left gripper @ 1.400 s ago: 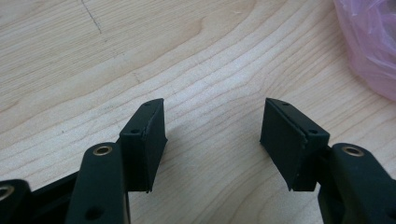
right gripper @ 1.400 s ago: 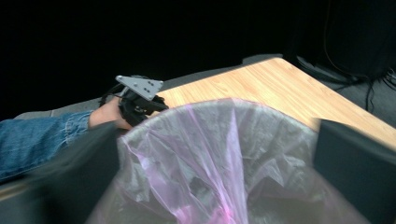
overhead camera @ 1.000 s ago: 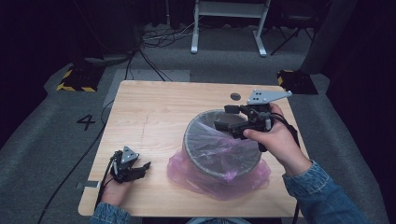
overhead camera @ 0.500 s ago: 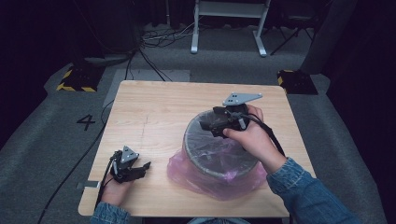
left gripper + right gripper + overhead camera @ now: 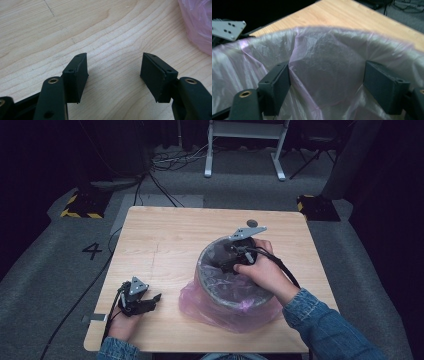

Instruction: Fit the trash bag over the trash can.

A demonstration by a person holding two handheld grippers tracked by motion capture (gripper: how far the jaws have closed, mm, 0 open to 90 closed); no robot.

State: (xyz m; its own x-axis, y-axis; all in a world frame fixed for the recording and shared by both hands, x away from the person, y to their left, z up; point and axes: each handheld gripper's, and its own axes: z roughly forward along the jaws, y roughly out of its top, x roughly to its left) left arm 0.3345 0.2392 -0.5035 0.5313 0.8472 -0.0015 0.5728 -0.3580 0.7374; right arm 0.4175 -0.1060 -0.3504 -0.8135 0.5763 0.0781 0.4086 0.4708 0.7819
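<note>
- Since a second ago: right gripper (image 5: 227, 261) moved in from the bin's far-right rim and down into the bin mouth; left gripper (image 5: 150, 301) unmoved near the table's near-left corner.
- Table (image 5: 170, 232): wooden, carrying one bin toward the near-right, otherwise bare apart from a small dark disc (image 5: 252, 223) by the far edge.
- Bin (image 5: 210, 292): round, grey, upright, lined with a thin pink bag (image 5: 324, 57); bag's surplus spilled over the rim and pooled on the table round the base (image 5: 192, 297).
- Bin contents: only liner film seen from the right gripper view; floor of the bin hidden.
- Step in hand, judged: seating the liner — right tool reaching inside to press or pull film against the wall.
- Right tool: jaws wide, film draped between them, a fold touching the left pad (image 5: 278, 82), no pinch.
- Left tool: jaws wide over bare wood, nothing between the pads (image 5: 76, 75); bag edge just beside, at the view's corner.
- Next move, judged: close on one layer of film only, or push it flat; gentle, thin plastic tears easily.
</note>
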